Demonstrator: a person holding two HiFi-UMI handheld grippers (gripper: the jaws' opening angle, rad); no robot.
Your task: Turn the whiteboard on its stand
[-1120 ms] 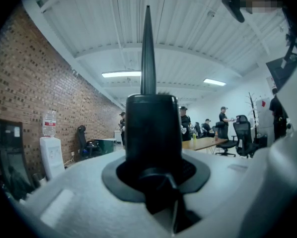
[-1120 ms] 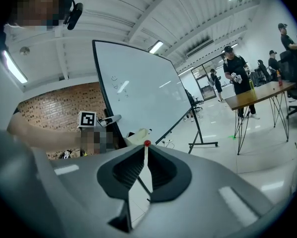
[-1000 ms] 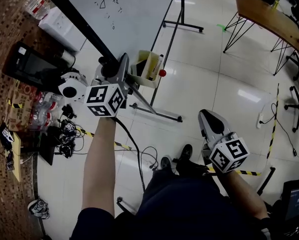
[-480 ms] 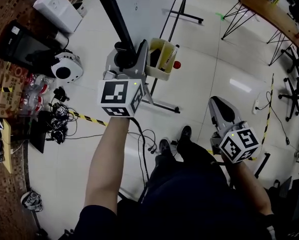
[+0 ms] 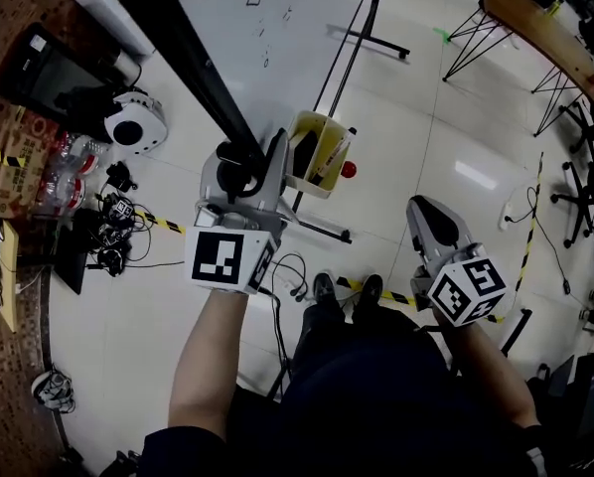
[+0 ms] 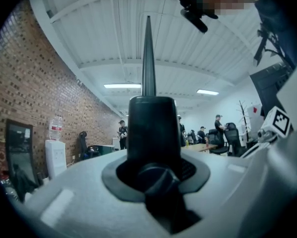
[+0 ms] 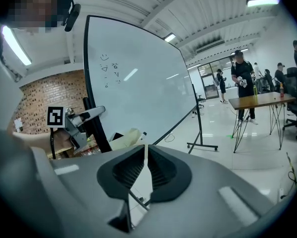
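The whiteboard (image 5: 277,8) has a white face with small scribbles and a black frame edge (image 5: 178,48) running diagonally up-left in the head view. My left gripper (image 5: 242,152) is shut on the lower end of that edge. In the left gripper view the black edge (image 6: 153,128) fills the space between the jaws and rises as a thin spike. My right gripper (image 5: 421,212) hangs over the floor to the right, shut and empty, apart from the board. The right gripper view shows the board (image 7: 138,83), the left gripper (image 7: 81,118) and its own closed jaws (image 7: 146,157).
A yellow tray (image 5: 317,152) with markers hangs by the board's lower edge. The stand's black legs (image 5: 322,229) cross the floor below it. Cables (image 5: 113,237), a white round device (image 5: 138,132) and a black screen (image 5: 49,78) lie left. A wooden table (image 5: 535,28) stands far right.
In the head view the board's black edge has swung, first steeper and then back. The left gripper stays clamped on it and has come a little lower. The right gripper barely moved.
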